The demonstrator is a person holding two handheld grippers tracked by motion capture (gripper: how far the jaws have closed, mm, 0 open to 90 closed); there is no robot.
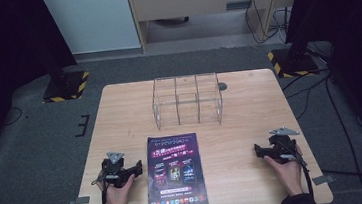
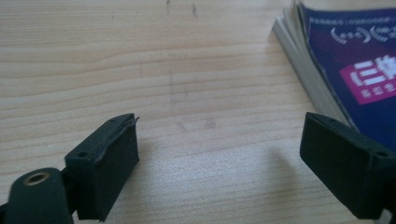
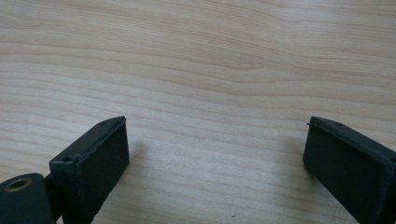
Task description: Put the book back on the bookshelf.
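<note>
A dark blue and purple magazine [image 1: 175, 173] lies flat at the front middle of the wooden table [image 1: 120, 118]. Behind it stands a clear acrylic rack [image 1: 187, 100] with upright dividers. My left gripper [image 1: 134, 170] rests on the table just left of the magazine, open, with bare wood between its jaws. In the left gripper view [image 2: 219, 154] the magazine's edge [image 2: 355, 70] lies beside the right jaw. My right gripper [image 1: 260, 150] rests at the front right, apart from the magazine, open over bare wood [image 3: 215, 154].
A small dark round spot [image 1: 223, 86] sits on the table right of the rack. Two stands with yellow-black striped bases [image 1: 66, 86] [image 1: 293, 61] flank the table's far corners. Cables run over the floor at the right [image 1: 329, 97].
</note>
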